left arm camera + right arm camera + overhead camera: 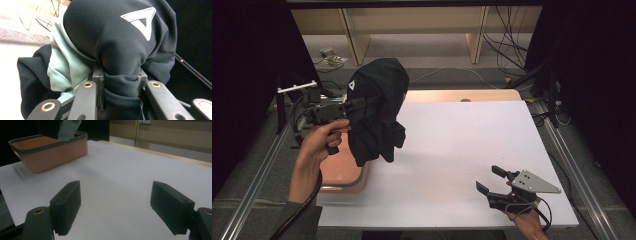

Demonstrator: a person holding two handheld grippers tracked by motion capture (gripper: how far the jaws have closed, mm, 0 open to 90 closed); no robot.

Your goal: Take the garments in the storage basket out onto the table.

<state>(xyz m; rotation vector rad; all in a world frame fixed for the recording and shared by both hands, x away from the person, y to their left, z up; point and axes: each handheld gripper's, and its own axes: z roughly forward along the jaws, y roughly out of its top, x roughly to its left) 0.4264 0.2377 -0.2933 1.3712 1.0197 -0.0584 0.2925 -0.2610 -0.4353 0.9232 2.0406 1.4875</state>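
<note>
Overhead, a black hooded sweatshirt point(377, 110) with a white triangle logo and a pale green lining is seen lifted clear of a white counter point(452, 150), bunched above a terracotta-coloured plastic tub point(343, 170) with a dark grey rim that stands at the counter's left edge. The garment is clamped in the left hand-held gripper point(357, 104), whose jaws are pressed onto a fold of the black fabric, as is shown close up in the left gripper view. The right hand-held gripper point(490, 179) is held low over the counter's near right corner, its jaws spread wide with nothing between them. A light wooden strip point(462, 95) is seen along the counter's far edge. Beyond it, grey carpet point(437, 60) is laid with loose cables point(507, 50) and the legs of a pale wooden frame point(354, 40). Black drapes point(592, 75) are hung at both sides, and metal rails point(257, 180) are run along the floor beside the counter.
</note>
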